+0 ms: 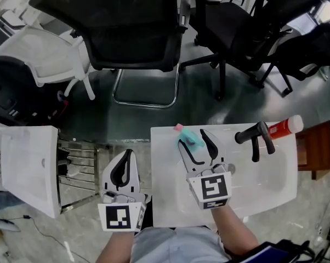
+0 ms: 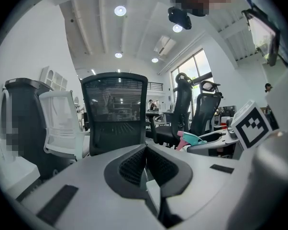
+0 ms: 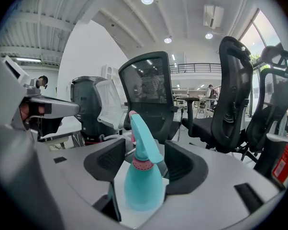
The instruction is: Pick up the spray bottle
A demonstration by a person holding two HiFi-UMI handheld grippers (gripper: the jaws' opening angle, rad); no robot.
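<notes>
A teal spray bottle [image 1: 197, 142] with a pink nozzle stands near the far edge of a white basin top [image 1: 170, 201]. My right gripper [image 1: 193, 137] is open, one jaw on each side of the bottle. In the right gripper view the bottle [image 3: 141, 176] stands upright between the black pads [image 3: 108, 159], filling most of the gap around my right gripper [image 3: 144, 147]. My left gripper [image 1: 126, 156] hangs left of the basin top, over the floor, with its jaws together and nothing in them. The left gripper [image 2: 145, 150] view shows the bottle [image 2: 194, 139] off to its right.
A black faucet [image 1: 255, 136] and a red-and-white bottle [image 1: 283, 127] lie at the basin's far right. Another white basin [image 1: 28, 163] stands at the left, with a wire rack [image 1: 77, 163] beside it. Black office chairs [image 1: 132, 26] stand beyond the far edge.
</notes>
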